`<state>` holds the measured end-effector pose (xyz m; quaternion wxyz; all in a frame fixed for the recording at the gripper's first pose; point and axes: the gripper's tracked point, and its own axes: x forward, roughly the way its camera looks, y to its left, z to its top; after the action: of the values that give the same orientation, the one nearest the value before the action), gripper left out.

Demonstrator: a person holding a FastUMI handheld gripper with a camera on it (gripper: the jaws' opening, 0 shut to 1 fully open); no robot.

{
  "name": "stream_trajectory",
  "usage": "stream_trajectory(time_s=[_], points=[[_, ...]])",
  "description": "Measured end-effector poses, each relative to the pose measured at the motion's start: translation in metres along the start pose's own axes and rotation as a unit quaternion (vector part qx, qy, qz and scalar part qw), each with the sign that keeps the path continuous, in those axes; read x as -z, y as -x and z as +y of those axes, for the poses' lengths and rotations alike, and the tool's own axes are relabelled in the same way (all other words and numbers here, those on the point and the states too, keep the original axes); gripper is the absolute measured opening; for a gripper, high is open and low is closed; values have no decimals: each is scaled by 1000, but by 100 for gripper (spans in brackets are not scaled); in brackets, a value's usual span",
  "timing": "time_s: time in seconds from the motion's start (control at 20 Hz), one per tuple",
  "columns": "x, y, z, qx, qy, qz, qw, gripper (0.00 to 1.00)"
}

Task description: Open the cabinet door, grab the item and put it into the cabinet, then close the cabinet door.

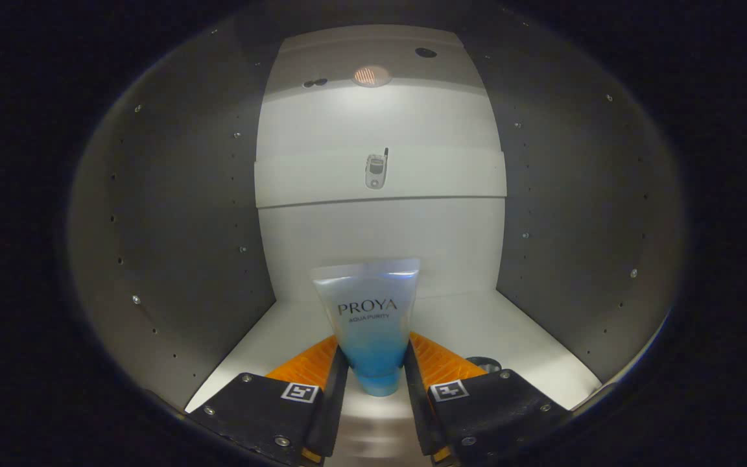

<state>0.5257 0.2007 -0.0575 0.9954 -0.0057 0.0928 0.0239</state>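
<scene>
The gripper [373,363], low in the middle of the frame, is closed on a translucent blue tube [371,324], both orange fingers [305,364] pressing its sides. The tube stands upright inside the cabinet [179,220], over the white shelf floor [516,337]. Higher, at centre, a small flip phone [376,170] lies on the upper shelf [451,175], beneath a round light [371,76].

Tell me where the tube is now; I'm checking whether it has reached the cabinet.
The tube is clamped between the gripper fingers, inside the cabinet, above its floor, with the shelf beyond it.
</scene>
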Motion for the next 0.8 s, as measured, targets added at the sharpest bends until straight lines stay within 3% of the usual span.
stream_trajectory(time_s=[0.25,0.4,0.45,0.55,0.8], points=[[1,4,-6,7,-7,-1,1000,52],[4,8,-2,0,-24,7,1000,65],[1,10,1,-5,-25,4,1000,80],[-11,20,5,-14,-23,-17,999,93],[-37,62,7,-9,-3,-49,999,94]])
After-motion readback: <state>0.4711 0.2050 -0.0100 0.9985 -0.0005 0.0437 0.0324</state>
